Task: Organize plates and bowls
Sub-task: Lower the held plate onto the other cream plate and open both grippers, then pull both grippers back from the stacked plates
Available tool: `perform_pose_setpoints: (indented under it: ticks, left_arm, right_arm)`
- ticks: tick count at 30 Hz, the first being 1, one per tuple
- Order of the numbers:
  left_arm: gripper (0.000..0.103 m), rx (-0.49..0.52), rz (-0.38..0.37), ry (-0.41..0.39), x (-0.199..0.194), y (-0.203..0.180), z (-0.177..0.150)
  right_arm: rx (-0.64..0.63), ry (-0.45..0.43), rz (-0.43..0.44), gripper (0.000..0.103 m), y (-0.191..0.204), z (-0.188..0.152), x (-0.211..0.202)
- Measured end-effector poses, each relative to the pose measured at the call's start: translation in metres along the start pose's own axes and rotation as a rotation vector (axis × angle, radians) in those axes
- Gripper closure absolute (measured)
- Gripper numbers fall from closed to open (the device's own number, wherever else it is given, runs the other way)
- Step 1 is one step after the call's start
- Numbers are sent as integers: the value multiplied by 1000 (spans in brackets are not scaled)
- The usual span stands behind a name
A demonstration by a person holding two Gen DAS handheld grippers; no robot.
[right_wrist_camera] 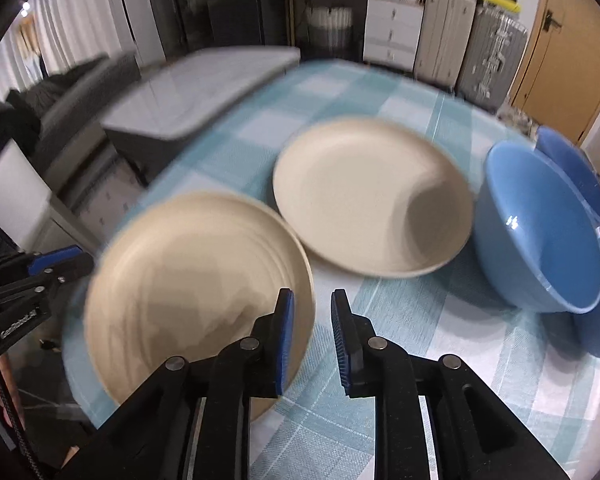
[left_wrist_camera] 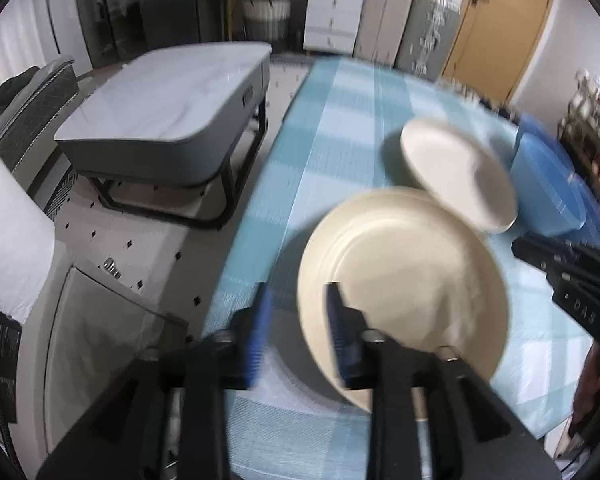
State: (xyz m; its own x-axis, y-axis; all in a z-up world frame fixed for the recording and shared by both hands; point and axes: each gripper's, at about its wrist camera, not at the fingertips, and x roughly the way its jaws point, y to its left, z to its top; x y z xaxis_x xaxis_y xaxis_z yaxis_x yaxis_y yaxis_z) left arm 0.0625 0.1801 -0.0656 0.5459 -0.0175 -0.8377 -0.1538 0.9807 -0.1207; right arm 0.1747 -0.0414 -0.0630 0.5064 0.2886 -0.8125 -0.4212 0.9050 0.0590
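Right gripper point(left_wrist_camera: 540, 256) body reads "DAS"; other lettering too blurred.

We see two cream plates and a cluster of blue bowls on the checked cloth. The nearer cream plate point(right_wrist_camera: 196, 292) is round with faint concentric rings, lying flat at the near left, its left edge out over the table's rim. The farther cream plate point(right_wrist_camera: 372, 196) is plain and smooth, lying just beyond and to the right; the two rims look touching or overlapping, we cannot tell which. To the right, a glossy blue bowl point(right_wrist_camera: 540, 232) is tipped on its side, mouth facing us, with more blue bowls point(right_wrist_camera: 576, 168) crowded behind it.
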Motion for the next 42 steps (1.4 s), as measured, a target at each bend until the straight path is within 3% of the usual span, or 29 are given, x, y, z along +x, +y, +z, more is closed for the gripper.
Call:
perform_pose_setpoints:
  ticks: [1,3,5,9,15,19,21,22,23,34,42]
  left_arm:
    - [58,-6,-9,-24,-6,-1,0]
    - [58,-2,-26,-72,-19,-7,0]
    - [53,9,-31,-102,-29,-15,-1]
    - [50,24,-67,-132,-41,-34,-6]
    - [48,86,-112,-148,-52,-67,-14]
    - [45,112,-134,-174,-60,-86,-18]
    - [31,120,-141,-191,-64,-95,-21]
    - [17,123,-147,-209,-68,-100,-23]
    - [13,128,-153,-237,-72,-104,-25]
    - [1,143,-162,-349,-95,-130,-40]
    - [0,195,-103,-415,-102,-146,-49]
  right_arm:
    - [11,-36,12,80,-1,-1,-10]
    - [28,-85,26,60,-3,-2,-27]
    - [48,-147,30,49,-4,-6,-46]
    - [66,-230,30,34,-4,-16,-74]
    - [115,-322,19,20,-15,-36,-107]
    - [162,-368,-5,16,-28,-53,-128]
    - [181,-391,-15,15,-35,-62,-138]
    - [189,-401,-23,15,-37,-66,-143]
    - [196,-415,-38,13,-40,-71,-149]
    - [259,-533,-161,2,-63,-116,-197]
    - [294,-570,-231,1,-74,-146,-212]
